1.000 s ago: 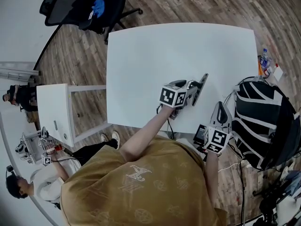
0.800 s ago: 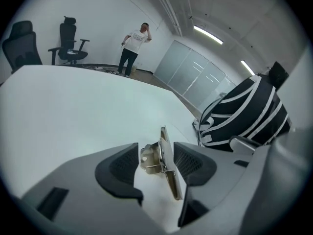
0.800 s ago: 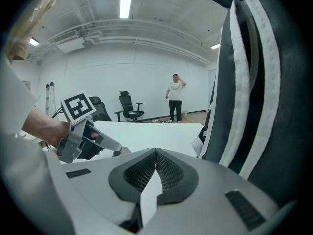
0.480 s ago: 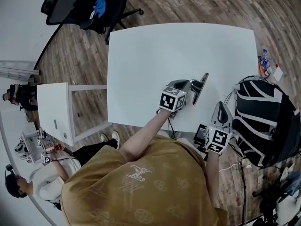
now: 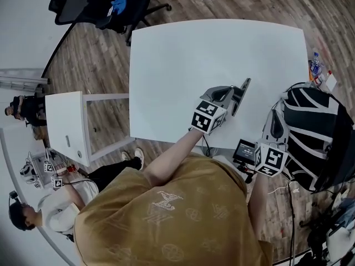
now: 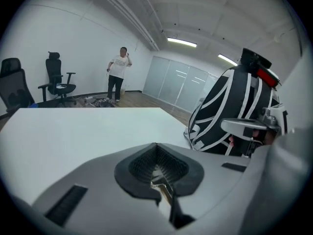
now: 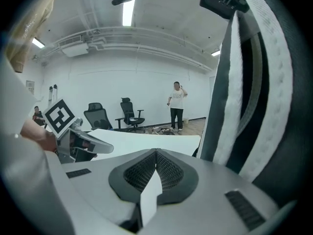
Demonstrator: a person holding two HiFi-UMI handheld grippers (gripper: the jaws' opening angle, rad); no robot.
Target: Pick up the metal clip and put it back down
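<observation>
Since the left claw (image 6: 156, 150) is clenched on the metal clip (image 6: 160, 184) by the near edge of the tabletop (image 5: 183, 65), pick-up looks done and only setting it down remains; the right claw (image 7: 156, 153) sits clenched, empty, beyond that edge.

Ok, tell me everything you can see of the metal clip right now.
The metal clip shows only as a small, thin sliver of shiny metal, silvery with a brassy tint. It is pinched between the closed jaws of the left gripper, low in the ribbed black pads, which touch it on both sides and hide most of it. Its full shape can't be made out. The head view doesn't show it.
</observation>
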